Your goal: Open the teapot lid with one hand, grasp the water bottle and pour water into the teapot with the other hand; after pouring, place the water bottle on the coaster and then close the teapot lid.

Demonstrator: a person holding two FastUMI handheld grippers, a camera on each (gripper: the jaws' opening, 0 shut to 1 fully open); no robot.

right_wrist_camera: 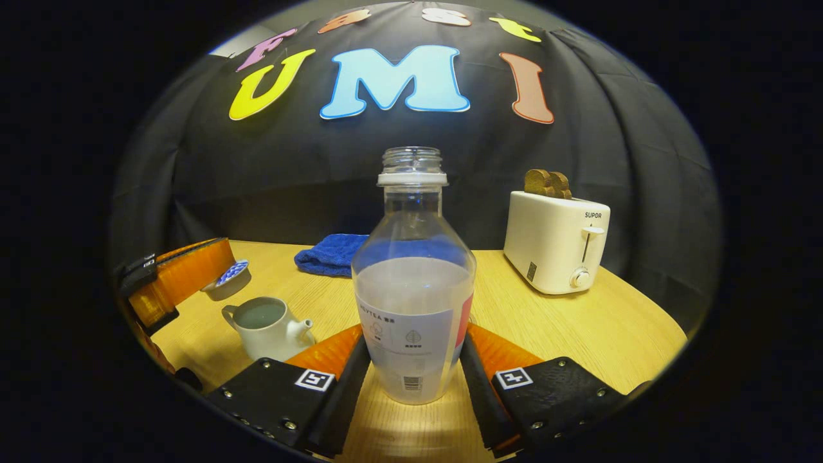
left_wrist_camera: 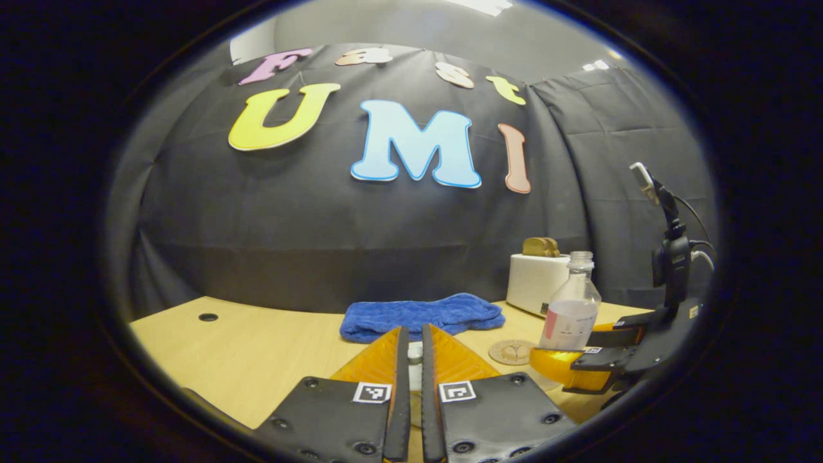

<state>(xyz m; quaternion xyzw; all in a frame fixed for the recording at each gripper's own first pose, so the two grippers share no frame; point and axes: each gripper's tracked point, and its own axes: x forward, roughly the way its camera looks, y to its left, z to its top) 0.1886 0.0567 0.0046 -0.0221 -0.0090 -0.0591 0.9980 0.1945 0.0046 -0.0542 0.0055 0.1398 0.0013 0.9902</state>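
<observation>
Lid off white ceramic teapot (right_wrist_camera: 270,329), clamped in left gripper (left_wrist_camera: 415,360) | right gripper (right_wrist_camera: 411,366) clamped on clear plastic water bottle (right_wrist_camera: 413,289), upright | remaining, judged: setting bottle on round coaster (left_wrist_camera: 511,352), closing lid

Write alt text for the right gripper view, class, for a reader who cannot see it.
The right gripper is shut on an upright, uncapped water bottle with water in it, standing on a wooden table. To its left the left gripper holds the lid off the open white teapot; behind lie a blue cloth and a white toaster.

Upright capless water bottle (right_wrist_camera: 412,283), apparently half-full
</observation>
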